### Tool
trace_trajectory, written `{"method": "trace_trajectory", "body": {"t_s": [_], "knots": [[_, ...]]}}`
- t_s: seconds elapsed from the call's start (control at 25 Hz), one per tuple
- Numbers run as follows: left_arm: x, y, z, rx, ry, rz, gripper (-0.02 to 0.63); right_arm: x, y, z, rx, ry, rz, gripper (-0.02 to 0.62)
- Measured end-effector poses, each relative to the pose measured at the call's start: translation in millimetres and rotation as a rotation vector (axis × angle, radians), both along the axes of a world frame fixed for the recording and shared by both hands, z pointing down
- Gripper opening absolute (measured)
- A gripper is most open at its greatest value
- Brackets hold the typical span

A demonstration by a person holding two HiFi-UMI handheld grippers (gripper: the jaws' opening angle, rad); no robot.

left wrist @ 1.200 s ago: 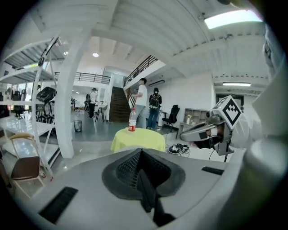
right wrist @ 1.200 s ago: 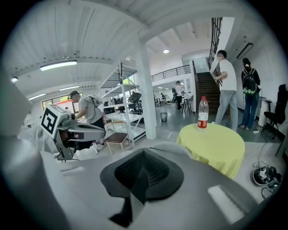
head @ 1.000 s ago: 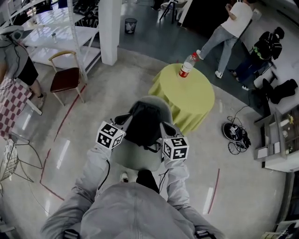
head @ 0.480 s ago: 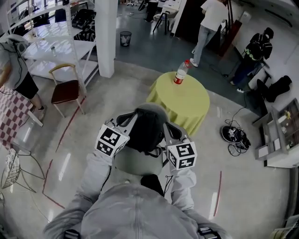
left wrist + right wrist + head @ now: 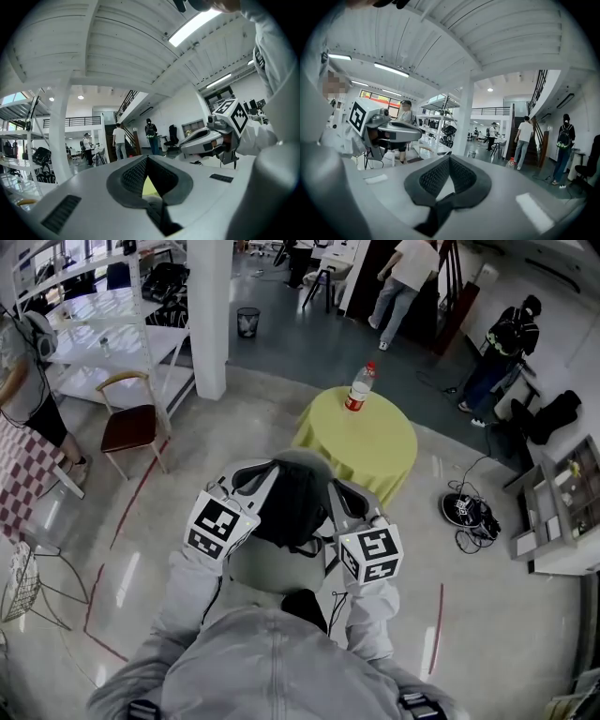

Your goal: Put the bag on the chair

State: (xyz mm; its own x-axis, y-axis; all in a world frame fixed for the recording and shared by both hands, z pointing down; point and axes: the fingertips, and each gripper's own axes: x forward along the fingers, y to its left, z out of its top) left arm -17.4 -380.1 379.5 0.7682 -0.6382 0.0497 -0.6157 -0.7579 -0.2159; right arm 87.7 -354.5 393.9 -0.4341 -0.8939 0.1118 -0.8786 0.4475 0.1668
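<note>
Both the left tongs [image 5: 149, 182] and right tongs [image 5: 448, 182] clamp the black bag [image 5: 291, 504] over the grey chair [image 5: 267, 568].

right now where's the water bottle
In the head view the bottle stands near the far edge of the round yellow table, just right of centre and straight beyond the black bag.

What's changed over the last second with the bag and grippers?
The left gripper and right gripper, still shut on the bag, spread slightly apart and drew back. A person in white walked leftward behind. The yellow table, bottle and chair stayed put.
</note>
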Motion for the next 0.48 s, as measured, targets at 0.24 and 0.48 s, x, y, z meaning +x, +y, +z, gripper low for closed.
{"method": "trace_trajectory", "body": {"t_s": [0.24, 0.48], "knots": [[2.7, -1.1, -1.1, 0.000, -0.006, 0.000, 0.006, 1.1, -0.6, 3.5, -0.006, 0.021, 0.011, 0.010], [1.9, -1.9, -2.5, -0.001, 0.000, 0.001, 0.006, -3.1, -1.4, 1.0, 0.000, 0.017, 0.000, 0.011]]}}
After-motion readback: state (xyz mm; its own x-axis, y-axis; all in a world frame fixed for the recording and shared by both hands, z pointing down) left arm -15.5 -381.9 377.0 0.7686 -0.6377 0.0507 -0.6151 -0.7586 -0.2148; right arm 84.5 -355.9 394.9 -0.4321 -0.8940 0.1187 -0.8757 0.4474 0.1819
